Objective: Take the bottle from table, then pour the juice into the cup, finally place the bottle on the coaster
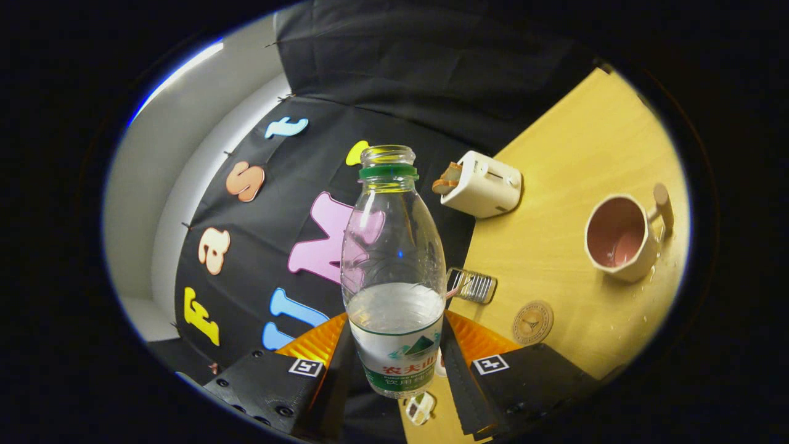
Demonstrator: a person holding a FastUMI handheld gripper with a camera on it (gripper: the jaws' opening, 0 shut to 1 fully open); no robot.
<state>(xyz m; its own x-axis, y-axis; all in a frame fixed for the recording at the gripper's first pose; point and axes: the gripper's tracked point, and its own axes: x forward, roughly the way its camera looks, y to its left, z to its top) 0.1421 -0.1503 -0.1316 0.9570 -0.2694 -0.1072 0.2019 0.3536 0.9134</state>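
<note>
You have the uncapped, part-full clear bottle [393, 290] upright; the pink-lined cup [619, 237] and round coaster [532, 322] sit apart.

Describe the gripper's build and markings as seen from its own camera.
The gripper has two blocky black housings with visible screw heads, each bearing a square black-and-white tag. Orange ribbed panels sit just inside the housings. Two long flat fingers run forward from there. No cables or sleeves are visible.

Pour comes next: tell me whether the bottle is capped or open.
Open: the bottle, gripped between the gripper fingers, shows a bare mouth above its green neck ring.
</note>
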